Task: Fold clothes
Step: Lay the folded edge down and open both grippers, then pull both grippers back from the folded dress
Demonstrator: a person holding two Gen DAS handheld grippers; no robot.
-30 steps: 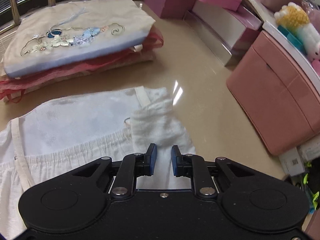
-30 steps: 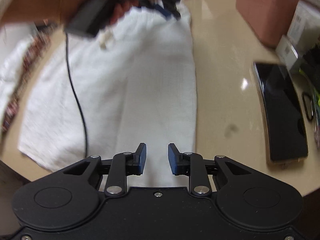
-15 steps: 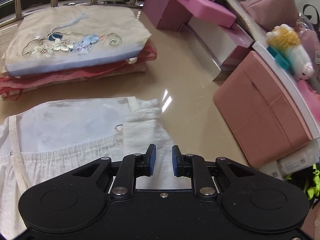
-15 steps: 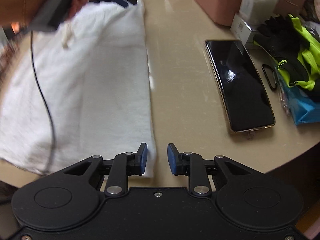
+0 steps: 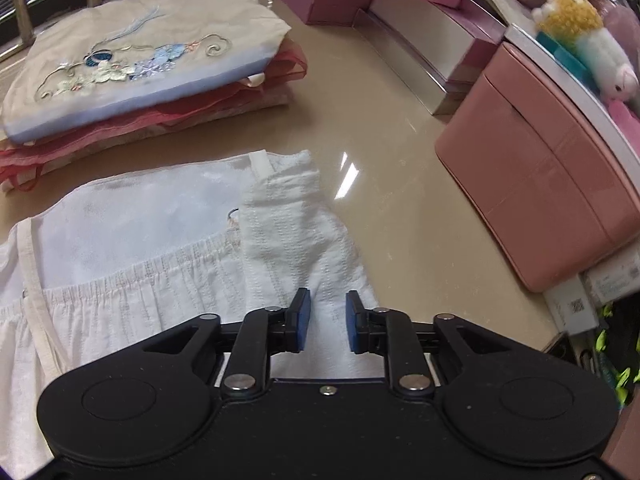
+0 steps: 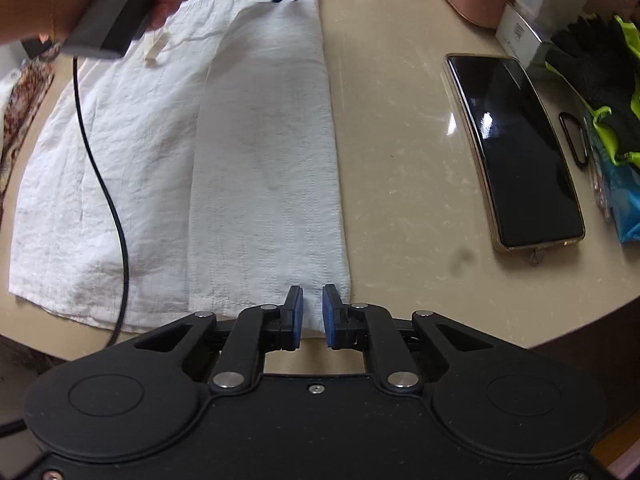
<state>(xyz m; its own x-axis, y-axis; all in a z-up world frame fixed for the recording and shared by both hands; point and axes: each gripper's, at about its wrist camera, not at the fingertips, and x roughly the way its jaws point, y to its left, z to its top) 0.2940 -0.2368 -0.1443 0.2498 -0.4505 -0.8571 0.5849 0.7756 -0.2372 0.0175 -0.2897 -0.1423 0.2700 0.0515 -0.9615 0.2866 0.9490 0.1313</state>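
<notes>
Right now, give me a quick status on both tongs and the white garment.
Left tongs open over the strap end. Right tongs open at the hem. White garment flat, right side folded inward. Phone beside it, not touching.

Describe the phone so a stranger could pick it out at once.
Start at the white garment spread on the beige table. To its right lies the phone, flat and screen up. Unlike the black-and-yellow gloves beside it, it is a glossy black slab.

white garment (image 6: pixel 256 152): 1 | folded clothes stack (image 5: pixel 140 68): 1 | phone (image 6: pixel 516 152): 1 | pink boxes (image 5: pixel 552 184): perhaps 3
</notes>
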